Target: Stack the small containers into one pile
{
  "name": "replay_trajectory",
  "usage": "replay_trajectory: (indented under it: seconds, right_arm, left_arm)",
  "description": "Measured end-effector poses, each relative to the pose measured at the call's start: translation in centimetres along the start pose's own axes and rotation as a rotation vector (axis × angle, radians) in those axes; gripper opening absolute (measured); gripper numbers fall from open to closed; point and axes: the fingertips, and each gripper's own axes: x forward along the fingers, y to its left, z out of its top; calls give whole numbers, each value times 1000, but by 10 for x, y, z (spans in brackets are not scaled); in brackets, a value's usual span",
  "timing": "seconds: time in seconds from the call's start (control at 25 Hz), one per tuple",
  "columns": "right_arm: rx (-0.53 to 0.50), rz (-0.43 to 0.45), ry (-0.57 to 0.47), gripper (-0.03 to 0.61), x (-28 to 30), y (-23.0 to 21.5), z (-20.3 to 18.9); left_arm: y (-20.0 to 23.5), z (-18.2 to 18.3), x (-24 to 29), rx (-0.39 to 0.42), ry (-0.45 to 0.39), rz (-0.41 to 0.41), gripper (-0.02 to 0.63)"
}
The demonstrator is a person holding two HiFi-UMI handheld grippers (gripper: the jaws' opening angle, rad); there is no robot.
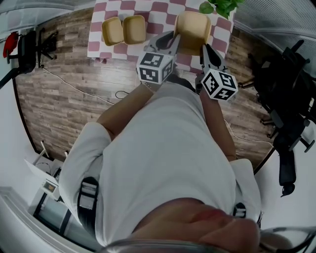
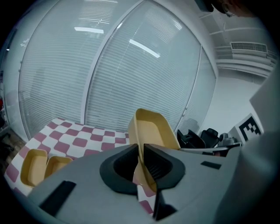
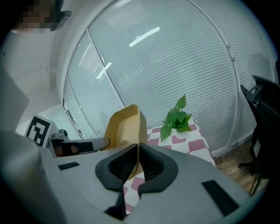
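A tan container (image 1: 192, 25) hangs tilted above the pink-checked table (image 1: 158, 12), held from both sides. My left gripper (image 1: 174, 39) is shut on its left wall; in the left gripper view the pads (image 2: 151, 164) clamp the thin wall of the container (image 2: 151, 129). My right gripper (image 1: 204, 50) is shut on the opposite wall, and in the right gripper view the container (image 3: 124, 124) rises just beyond the pinching jaws of the gripper (image 3: 138, 151). Two more tan containers (image 1: 112, 30) (image 1: 134, 28) sit side by side on the cloth at the left, also seen as a pair (image 2: 33, 166) (image 2: 57, 165).
A potted green plant (image 1: 222, 6) (image 3: 177, 117) stands at the table's far right corner. Black office chairs (image 1: 286, 104) stand to the right on the wood floor. A cable (image 1: 84, 91) runs across the floor by the table's near edge. Glass walls with blinds lie behind the table.
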Motion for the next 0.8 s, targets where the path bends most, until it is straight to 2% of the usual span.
replay_trajectory:
  seconds: [0.4,0.8]
  right_arm:
    - [-29,69,22,44,17,35,-2]
    - [-55,100,42,44,69,116,-18]
  left_arm:
    - [30,7,-26,-26,-35,61,63]
    - [115,19,-73,-61,-65,89,63]
